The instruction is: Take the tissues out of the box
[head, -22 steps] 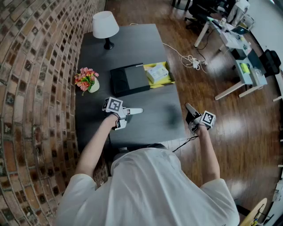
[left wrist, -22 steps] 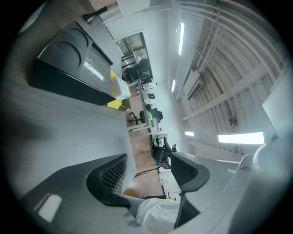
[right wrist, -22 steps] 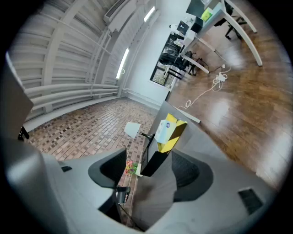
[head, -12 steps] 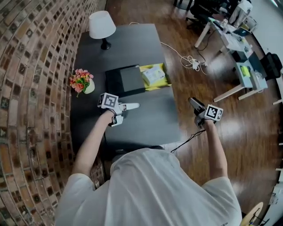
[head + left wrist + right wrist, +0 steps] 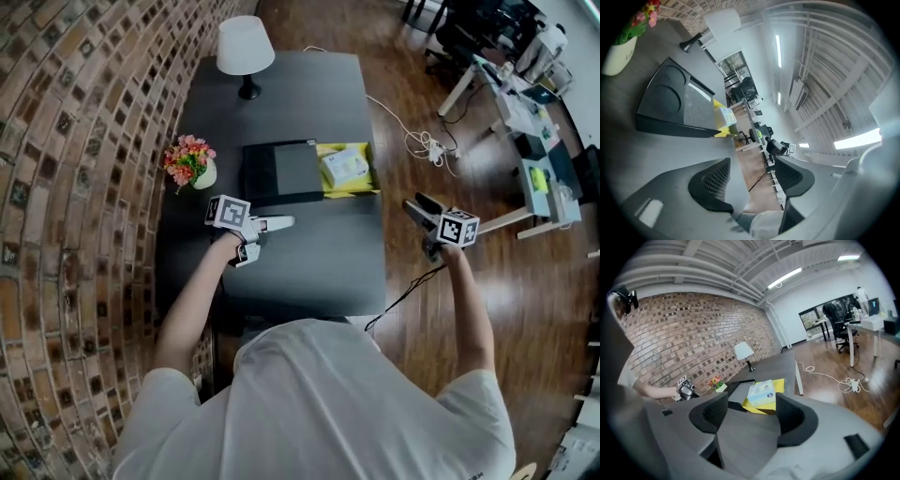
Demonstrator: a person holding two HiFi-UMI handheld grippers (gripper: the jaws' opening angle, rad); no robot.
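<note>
The tissue box is pale blue and white and lies on a yellow sheet at the right side of the dark table. The right gripper view shows the tissue box ahead, well beyond the jaws. My left gripper hovers over the table's middle, pointing right, shut and empty, short of the box. Past the table's right edge my right gripper hangs over the wooden floor, shut with nothing in it.
A black tray lies left of the tissue box. A flower pot stands by the brick wall and a white lamp at the table's far end. A cable runs across the floor towards desks at the right.
My right gripper has moved right, away from the table edge and out over the floor. The left gripper has barely shifted. The head view has swung a little.
</note>
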